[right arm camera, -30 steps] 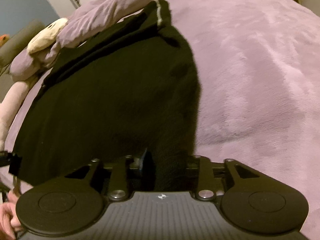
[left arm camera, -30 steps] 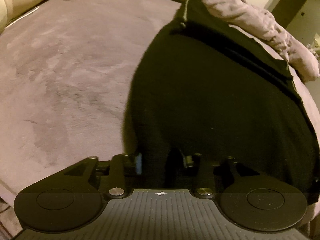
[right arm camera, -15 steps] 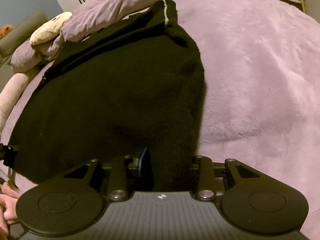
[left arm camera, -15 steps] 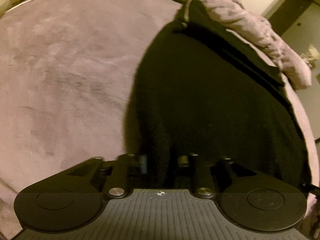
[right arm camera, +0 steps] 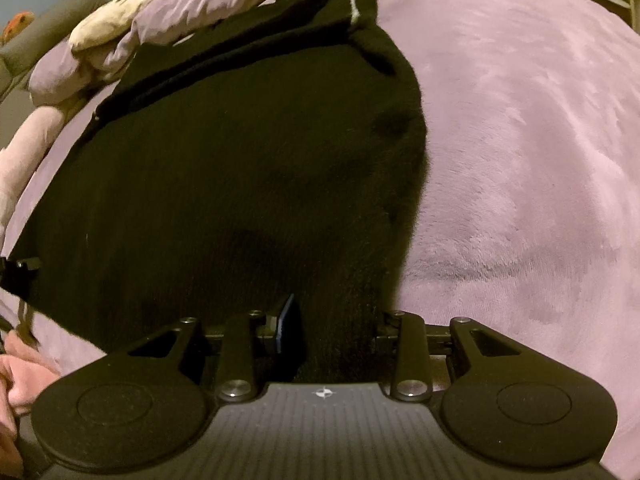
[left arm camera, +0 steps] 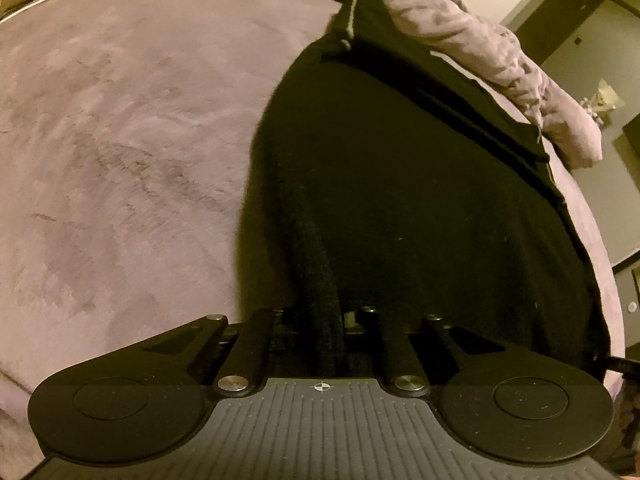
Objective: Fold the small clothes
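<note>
You had one black garment (left arm camera: 420,200) spread on the bed (left arm camera: 120,140), its far edge touching the one crumpled lilac duvet (left arm camera: 460,32). Two hand-held grippers worked its near edge, one at each corner. Your left hand-held gripper (left arm camera: 326,320) had just been closing and was pinched tight on a bunched fold of the garment. Your right hand-held gripper (right arm camera: 340,320) stood at a narrow gap with the garment's corner filling the space between its fingers; whether the pads pressed it, I could not tell. One cream plush toy (right arm camera: 112,16) lay by the duvet.
</note>
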Tool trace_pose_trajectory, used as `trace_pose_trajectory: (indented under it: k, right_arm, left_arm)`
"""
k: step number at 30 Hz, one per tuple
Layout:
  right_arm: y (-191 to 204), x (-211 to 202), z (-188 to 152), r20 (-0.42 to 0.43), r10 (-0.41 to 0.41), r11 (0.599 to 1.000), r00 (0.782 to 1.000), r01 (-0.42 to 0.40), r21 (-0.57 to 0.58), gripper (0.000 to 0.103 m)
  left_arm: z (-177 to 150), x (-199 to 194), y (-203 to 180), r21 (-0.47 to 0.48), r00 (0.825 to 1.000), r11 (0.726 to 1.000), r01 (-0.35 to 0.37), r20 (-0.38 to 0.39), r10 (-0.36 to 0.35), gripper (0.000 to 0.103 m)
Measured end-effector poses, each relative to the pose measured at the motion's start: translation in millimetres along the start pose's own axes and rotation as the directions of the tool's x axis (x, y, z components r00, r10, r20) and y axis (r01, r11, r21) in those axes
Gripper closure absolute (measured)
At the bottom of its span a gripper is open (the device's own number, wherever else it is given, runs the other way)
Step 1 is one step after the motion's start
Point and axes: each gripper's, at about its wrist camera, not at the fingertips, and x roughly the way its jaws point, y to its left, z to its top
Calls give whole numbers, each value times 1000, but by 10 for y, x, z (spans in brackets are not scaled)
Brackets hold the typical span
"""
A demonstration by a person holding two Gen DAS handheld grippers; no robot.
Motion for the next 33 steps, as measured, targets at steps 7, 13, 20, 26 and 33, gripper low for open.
trace_pose_trajectory:
  k: [7,13,20,26,33]
  right_arm:
    - [-4,-43,25,-25,7,1000,1000,-7,3,93]
    - [10,-231,217,-15,139,990,990,-139,39,93]
    - [-169,-311,694,156,350,887,924,-380,262,94]
    - [-242,-170,1220,256,375,827,891,-446,341,94]
    - [-388,156,1924,343,321,804,883,-445,394,94]
  left_arm:
    - [49,-21,-61,-22,1000,1000,-7,1,7,92]
    - [282,-176,-386,74,998,996,60,20,-61,92]
    - [853,-222,-503,-3,982,987,162,96,-161,92]
    - [1484,-150,-498,-68,963,977,203,195,-187,92]
    - [2181,166,-509,-110,955,976,189,252,-157,92]
